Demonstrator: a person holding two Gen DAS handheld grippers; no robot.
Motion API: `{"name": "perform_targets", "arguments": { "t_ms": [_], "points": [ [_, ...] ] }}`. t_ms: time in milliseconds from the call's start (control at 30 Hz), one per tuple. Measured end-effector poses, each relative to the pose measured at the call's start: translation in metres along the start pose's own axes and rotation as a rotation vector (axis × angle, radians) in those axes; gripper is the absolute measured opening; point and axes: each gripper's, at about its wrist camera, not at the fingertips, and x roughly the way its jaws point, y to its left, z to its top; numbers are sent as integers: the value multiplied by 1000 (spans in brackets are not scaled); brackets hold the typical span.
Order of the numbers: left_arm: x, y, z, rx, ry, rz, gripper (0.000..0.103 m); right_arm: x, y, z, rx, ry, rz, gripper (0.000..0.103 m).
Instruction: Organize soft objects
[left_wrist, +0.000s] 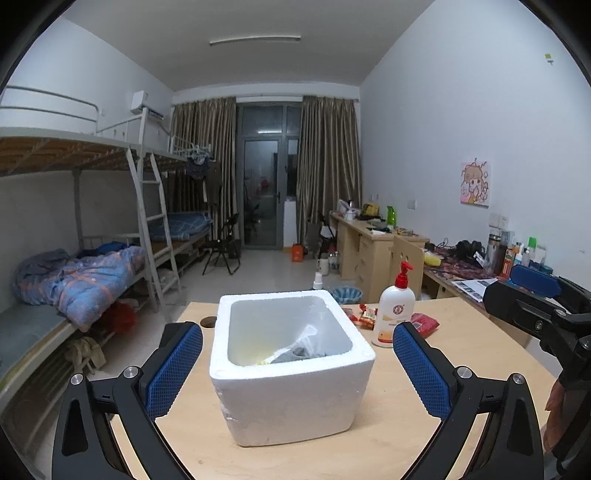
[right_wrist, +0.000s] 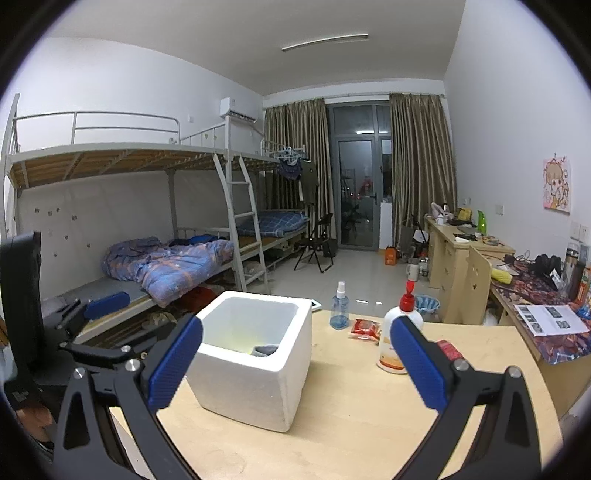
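We note one white foam box (left_wrist: 291, 373) at the centre of the left wrist view, standing on the pale wooden table (left_wrist: 461, 369). Inside it, low against the right wall, lie a grey soft item (left_wrist: 299, 353) and a clear bag (left_wrist: 308, 334) with a yellow scrap beside them. In the right wrist view the same box sits left of centre.

Left gripper (left_wrist: 297, 373): jaws spread wide, the box standing between the two blue pads without either pressing on it. Right gripper (right_wrist: 295, 365): jaws released at full spread, nothing between them but open tabletop and the box's near corner.

Around the box we count one white pump bottle (right_wrist: 397, 343) with a red top, right of centre, partly hidden by the right gripper's pad; one clear spray bottle (right_wrist: 339, 308) behind it; two red packets, one (right_wrist: 365, 328) between the bottles, one (right_wrist: 448, 349) to the right. One dark round hole (left_wrist: 208, 321) shows in the table left of the box.
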Motion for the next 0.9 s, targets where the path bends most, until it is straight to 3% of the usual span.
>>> {"name": "perform_targets", "arguments": {
  "t_ms": [200,600,900],
  "points": [
    [-6,-7,-17,21,-35,-53,103,-2,-5,-20,12,-8,2,103],
    [-6,-14,-50,14,-32,-79,103,-15,-7,-55,26,-30,-36,103],
    [-10,-14,-85,-18,-80,-76,103,-29,-18,-106,64,-49,-21,103]
  ]
}}
